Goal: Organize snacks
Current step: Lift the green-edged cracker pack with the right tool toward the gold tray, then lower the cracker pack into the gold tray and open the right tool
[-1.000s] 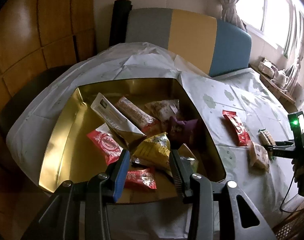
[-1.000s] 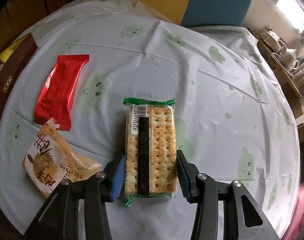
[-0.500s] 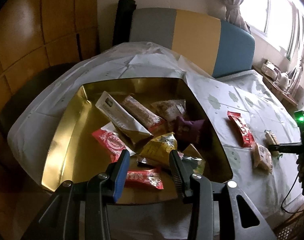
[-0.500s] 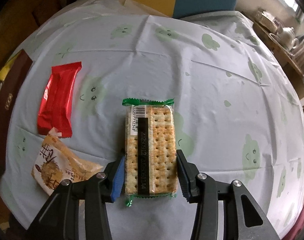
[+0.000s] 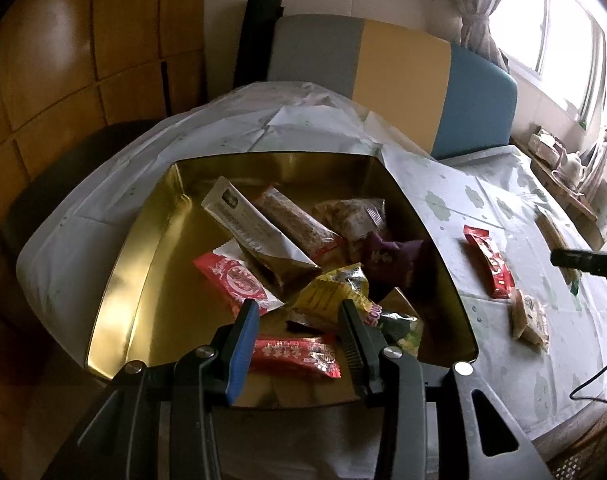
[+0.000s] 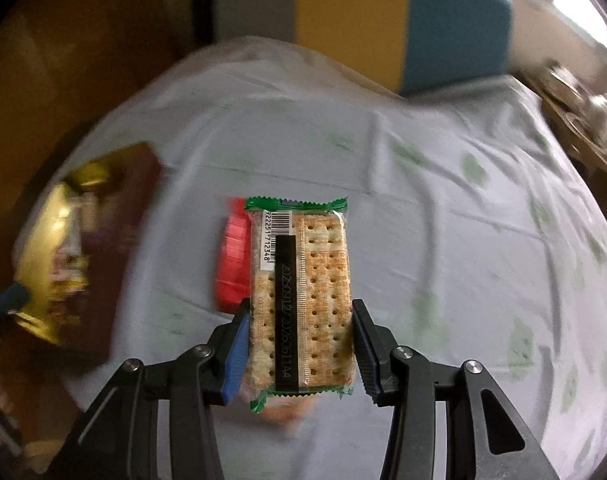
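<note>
My right gripper [image 6: 300, 312] is shut on a clear cracker pack [image 6: 303, 280] with green ends, held by its long sides above the tablecloth. Behind the pack lies a red packet [image 6: 231, 264], partly hidden. The gold tray [image 6: 51, 240] shows blurred at the left. In the left wrist view my left gripper [image 5: 297, 314] hovers open over the near edge of the gold tray [image 5: 115, 280], with nothing between its fingers. Several snack packets lie in the tray: a red one [image 5: 295, 354] just below the fingers, a yellow one [image 5: 331, 292] and a purple one [image 5: 391, 258].
On the pale tablecloth [image 5: 443, 208] right of the tray lie a red packet [image 5: 489, 264] and a tan packet [image 5: 529, 318]. A grey, yellow and blue seat back [image 5: 403, 76] stands behind the table. A teapot tray [image 5: 567, 168] sits at the far right by the window.
The right gripper has lifted the cracker pack off the cloth and swung left, so the tray now shows in its blurred view. The left gripper has hardly moved.
</note>
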Motion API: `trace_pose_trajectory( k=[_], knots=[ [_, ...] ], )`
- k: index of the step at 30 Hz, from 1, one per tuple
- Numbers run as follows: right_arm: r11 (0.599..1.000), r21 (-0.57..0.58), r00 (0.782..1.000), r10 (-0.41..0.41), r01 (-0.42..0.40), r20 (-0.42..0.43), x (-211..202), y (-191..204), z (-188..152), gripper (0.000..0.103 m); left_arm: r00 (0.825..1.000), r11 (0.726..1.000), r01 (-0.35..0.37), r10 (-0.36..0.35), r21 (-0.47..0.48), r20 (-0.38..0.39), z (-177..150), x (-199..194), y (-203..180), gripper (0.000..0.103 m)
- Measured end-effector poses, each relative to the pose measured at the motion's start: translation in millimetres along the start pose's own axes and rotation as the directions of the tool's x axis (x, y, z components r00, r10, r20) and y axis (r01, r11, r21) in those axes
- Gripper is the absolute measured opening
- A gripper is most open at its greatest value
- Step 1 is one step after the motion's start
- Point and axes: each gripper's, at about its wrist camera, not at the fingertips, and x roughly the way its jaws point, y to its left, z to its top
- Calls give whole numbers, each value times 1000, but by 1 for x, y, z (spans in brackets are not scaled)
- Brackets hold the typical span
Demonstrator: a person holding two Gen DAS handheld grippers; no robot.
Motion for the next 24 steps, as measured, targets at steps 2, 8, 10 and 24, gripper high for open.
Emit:
trace_pose_trajectory(
  k=[2,8,10,24],
  knots=[
    [999,-36,999,41,-41,7,-3,20,7,47,1000,1000,1,-1,-4,3,0,0,2,41],
    [967,-159,980,196,-197,-21,-5,104,24,47,1000,1000,-17,17,-21,7,0,1,12,41],
    [955,-173,971,238,-240,-36,0,124,30,47,1000,999,-19,19,-38,6,-1,1,17,41],
    [956,-76,946,267,-284,-181,91,207,60,53,999,996,-44,43,-73,-10,-4,8,36,41]
  ],
)
